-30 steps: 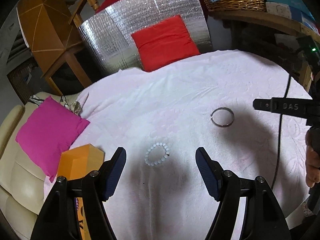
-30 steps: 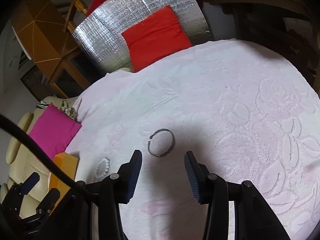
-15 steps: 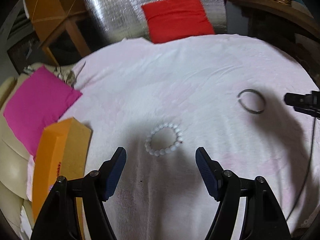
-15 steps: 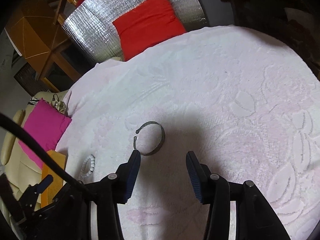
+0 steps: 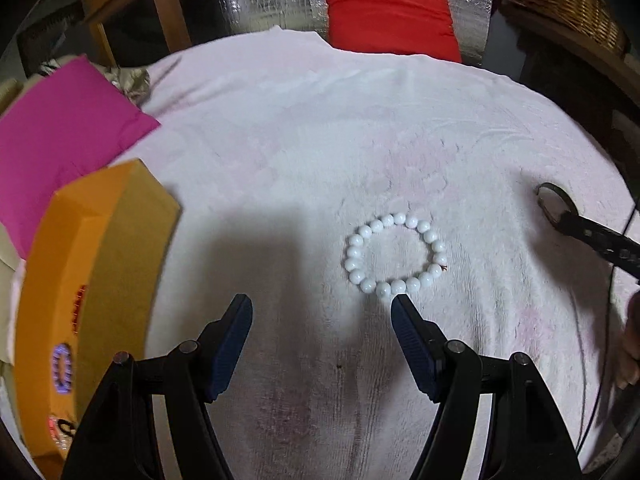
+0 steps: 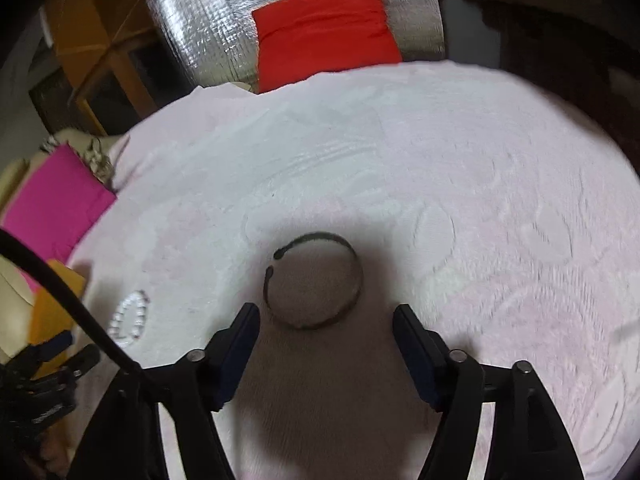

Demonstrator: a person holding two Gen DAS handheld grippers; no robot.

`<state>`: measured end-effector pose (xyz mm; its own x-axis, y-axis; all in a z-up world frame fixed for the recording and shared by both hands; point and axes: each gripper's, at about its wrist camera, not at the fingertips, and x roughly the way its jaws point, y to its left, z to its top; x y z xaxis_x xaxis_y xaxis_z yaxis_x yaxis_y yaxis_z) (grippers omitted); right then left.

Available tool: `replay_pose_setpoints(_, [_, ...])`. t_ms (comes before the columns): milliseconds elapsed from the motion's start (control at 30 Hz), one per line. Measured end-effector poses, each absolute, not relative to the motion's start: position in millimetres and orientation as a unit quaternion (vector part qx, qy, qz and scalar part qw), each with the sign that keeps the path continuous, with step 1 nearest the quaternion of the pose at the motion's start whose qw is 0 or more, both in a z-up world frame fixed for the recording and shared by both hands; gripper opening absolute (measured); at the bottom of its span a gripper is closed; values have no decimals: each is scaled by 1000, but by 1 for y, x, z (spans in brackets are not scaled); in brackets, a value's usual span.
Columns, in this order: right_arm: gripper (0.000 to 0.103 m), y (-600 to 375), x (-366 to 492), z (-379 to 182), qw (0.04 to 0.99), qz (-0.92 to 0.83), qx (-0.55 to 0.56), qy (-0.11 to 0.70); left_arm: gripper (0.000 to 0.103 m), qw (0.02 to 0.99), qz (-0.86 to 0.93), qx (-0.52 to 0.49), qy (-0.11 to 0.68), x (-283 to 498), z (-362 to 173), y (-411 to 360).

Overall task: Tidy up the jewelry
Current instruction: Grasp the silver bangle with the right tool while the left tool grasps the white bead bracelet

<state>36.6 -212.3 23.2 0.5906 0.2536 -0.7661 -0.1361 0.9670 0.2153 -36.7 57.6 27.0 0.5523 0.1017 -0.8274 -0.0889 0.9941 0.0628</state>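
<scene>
A white bead bracelet (image 5: 394, 254) lies on the pale pink cloth, just ahead of my open left gripper (image 5: 322, 312) and nearer its right finger. It also shows in the right wrist view (image 6: 130, 318) at the left. A dark metal open bangle (image 6: 314, 280) lies flat just ahead of my open right gripper (image 6: 326, 318), between its fingers' lines. In the left wrist view the bangle (image 5: 554, 204) sits at the far right with a right-gripper fingertip (image 5: 576, 226) over its edge. Both grippers are empty.
An orange box (image 5: 92, 280) stands at the left edge of the cloth-covered round table (image 5: 320, 120). A magenta cushion (image 5: 56, 132) lies beyond it. A red cushion (image 5: 388, 12) on silver foil stands behind the table. A black cable (image 6: 68, 300) crosses the left.
Both grippers have moved forward and down towards the cloth. The bead bracelet and the bangle now lie closer to their fingertips. The right gripper's jaws stand wider apart.
</scene>
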Motion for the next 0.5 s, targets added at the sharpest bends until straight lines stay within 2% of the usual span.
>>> replay_pose_setpoints(167, [73,-202,43,19,901,90,34,424,73,882,0,-19,472,-29,20,53])
replay_pose_setpoints(500, [59,-202,42,22,903,91,32,418,73,883,-41,-38,465,-3,6,37])
